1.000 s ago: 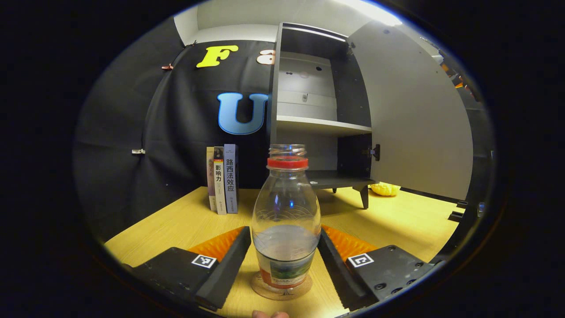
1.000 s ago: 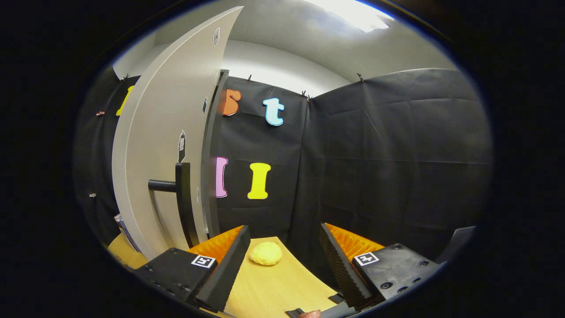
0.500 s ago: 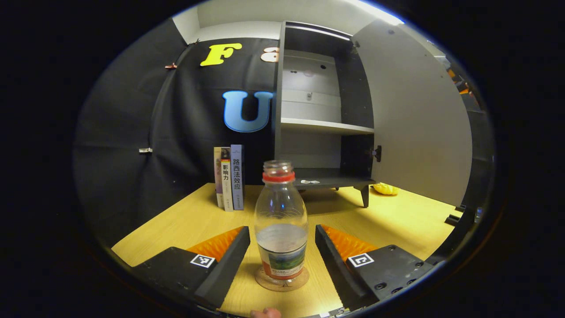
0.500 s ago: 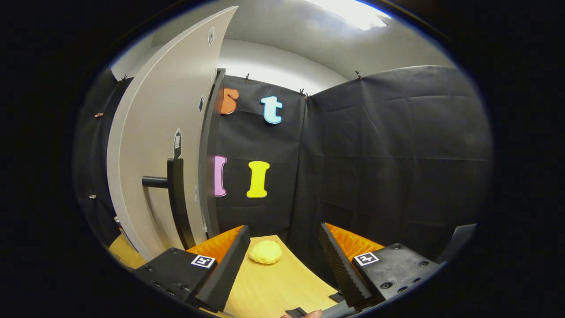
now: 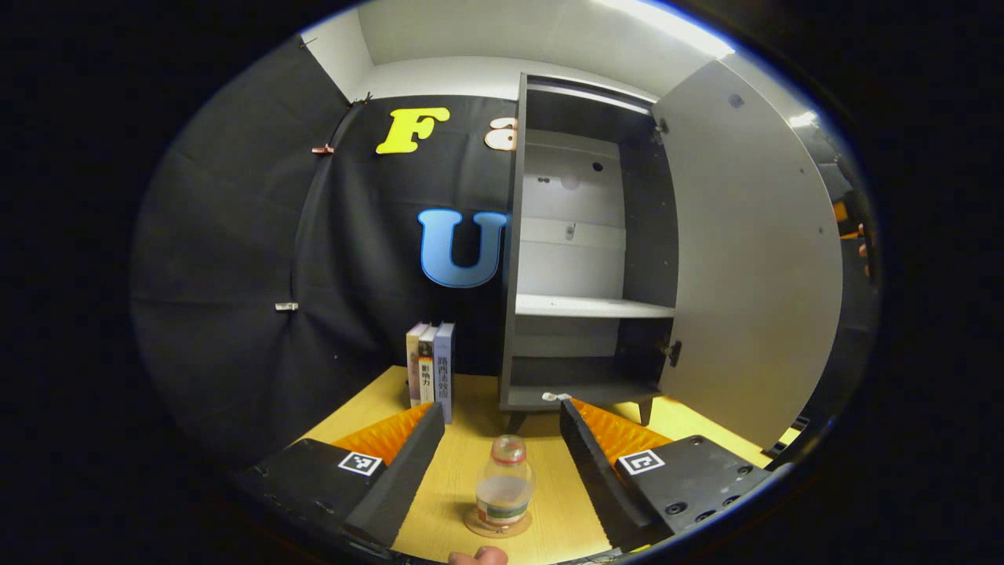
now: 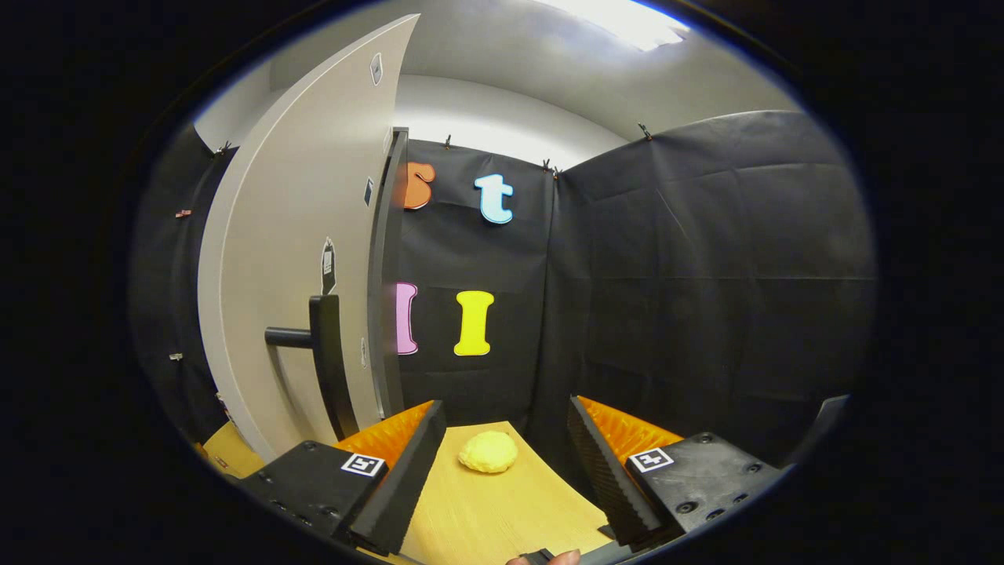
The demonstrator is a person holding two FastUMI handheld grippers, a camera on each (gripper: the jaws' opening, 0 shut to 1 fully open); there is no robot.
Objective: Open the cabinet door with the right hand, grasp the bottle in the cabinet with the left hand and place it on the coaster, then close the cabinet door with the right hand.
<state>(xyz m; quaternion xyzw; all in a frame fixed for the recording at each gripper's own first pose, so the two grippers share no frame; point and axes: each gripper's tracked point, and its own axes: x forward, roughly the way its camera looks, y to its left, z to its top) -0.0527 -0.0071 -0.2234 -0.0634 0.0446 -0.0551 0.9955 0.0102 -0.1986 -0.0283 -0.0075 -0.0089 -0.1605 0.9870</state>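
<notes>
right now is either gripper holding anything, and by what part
Nothing is held. The left gripper is open above the bottle, which stands free on the coaster. The right gripper is open too.

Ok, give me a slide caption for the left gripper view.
Open left claw above the bottle on its coaster, cabinet door open.

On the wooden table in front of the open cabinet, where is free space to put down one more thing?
Bare tabletop lies between the upright books and the clear plastic bottle on its round cork coaster. More runs beside the yellow lump. It is tighter under the open grey cabinet door.
</notes>
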